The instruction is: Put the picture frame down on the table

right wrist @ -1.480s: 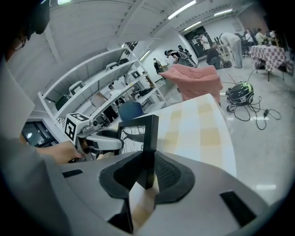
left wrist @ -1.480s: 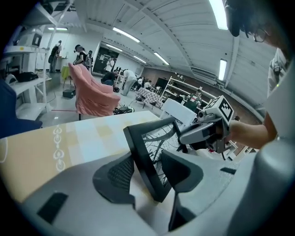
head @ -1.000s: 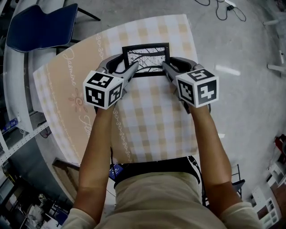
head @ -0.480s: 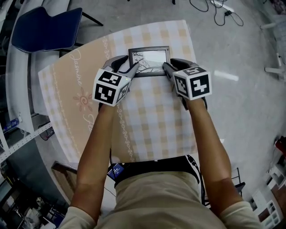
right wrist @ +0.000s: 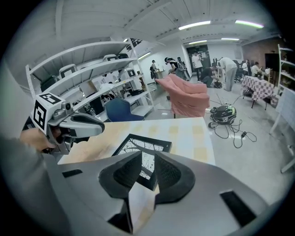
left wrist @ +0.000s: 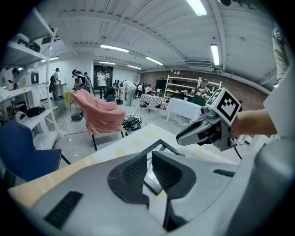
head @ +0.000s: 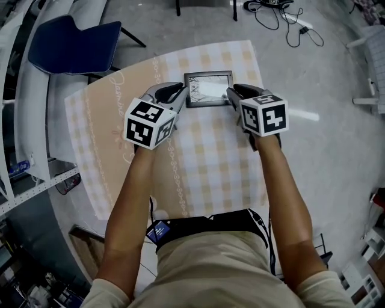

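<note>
The black picture frame (head: 209,89) with a branch print lies flat on the checked tablecloth (head: 204,156), near the table's far edge. My left gripper (head: 178,93) hovers just off its left side and my right gripper (head: 232,94) just off its right side. Neither touches it. Both sets of jaws have just been closing with nothing between them. In the left gripper view the jaws (left wrist: 148,161) stand a narrow slit apart, with the frame (left wrist: 161,146) on the table beyond. In the right gripper view the jaws (right wrist: 148,168) stand wider above the frame (right wrist: 138,144).
A blue chair (head: 75,36) stands beyond the table's far left corner. White shelving (head: 18,120) runs along the left. Cables (head: 283,18) lie on the concrete floor at the back right. The table's edges are close to the frame on the far and right sides.
Both grippers have let go of the frame's sides and risen a little. The frame now rests flat on the cloth, and the left jaws have narrowed markedly.
</note>
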`<state>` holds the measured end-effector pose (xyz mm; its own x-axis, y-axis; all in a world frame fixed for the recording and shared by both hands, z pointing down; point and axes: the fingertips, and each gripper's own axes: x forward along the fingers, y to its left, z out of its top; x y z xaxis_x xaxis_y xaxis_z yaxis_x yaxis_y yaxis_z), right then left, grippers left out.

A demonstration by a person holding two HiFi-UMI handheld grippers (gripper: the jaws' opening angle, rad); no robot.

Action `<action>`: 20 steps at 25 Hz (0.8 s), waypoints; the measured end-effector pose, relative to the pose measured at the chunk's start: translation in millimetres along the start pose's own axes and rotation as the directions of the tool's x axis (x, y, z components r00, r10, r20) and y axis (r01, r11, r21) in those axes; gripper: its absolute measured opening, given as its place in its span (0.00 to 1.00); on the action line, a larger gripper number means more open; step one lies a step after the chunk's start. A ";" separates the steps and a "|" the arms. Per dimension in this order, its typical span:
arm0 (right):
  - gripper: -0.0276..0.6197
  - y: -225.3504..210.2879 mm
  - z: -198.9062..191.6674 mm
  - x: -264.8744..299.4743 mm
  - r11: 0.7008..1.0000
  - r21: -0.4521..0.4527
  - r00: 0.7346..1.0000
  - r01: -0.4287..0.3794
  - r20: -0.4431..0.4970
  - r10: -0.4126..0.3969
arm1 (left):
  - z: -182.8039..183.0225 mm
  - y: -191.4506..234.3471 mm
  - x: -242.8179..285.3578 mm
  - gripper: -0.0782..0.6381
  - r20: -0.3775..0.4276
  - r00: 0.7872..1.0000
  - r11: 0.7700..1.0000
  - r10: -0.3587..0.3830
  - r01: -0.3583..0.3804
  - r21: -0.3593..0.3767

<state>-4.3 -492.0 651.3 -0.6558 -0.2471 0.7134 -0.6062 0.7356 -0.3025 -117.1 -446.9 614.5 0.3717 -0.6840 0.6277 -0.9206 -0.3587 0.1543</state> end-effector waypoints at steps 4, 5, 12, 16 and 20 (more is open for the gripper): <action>0.16 16.4 16.2 -25.1 1.000 -0.019 0.999 0.006 0.042 -0.005 | 23.4 -5.0 -32.7 0.12 0.067 0.998 1.000 -0.016 0.016 -0.006; 0.15 21.3 21.1 -33.0 1.000 -0.024 0.998 0.006 0.057 -0.004 | 30.3 -6.8 -41.9 0.12 0.086 0.996 1.000 -0.023 0.024 -0.010; 0.11 66.0 56.2 -97.4 0.995 -0.100 0.986 -0.004 0.165 0.020 | 79.4 -30.2 -122.9 0.12 0.238 0.968 0.996 -0.081 0.086 -0.008; 0.08 104.0 76.6 -142.1 0.990 -0.143 0.971 -0.014 0.234 0.047 | 98.1 -46.9 -178.0 0.12 0.304 0.947 0.994 -0.107 0.105 0.021; 0.06 145.2 91.0 -188.9 0.981 -0.190 0.952 -0.028 0.294 0.084 | 110.3 -66.8 -232.6 0.12 0.359 0.924 0.991 -0.130 0.116 0.062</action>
<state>-9.4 -395.8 415.2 -0.8077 -0.3587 0.4679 -0.4910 0.8486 -0.1970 -128.8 -333.9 374.1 0.5066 -0.8134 0.2860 -0.8622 -0.4741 0.1786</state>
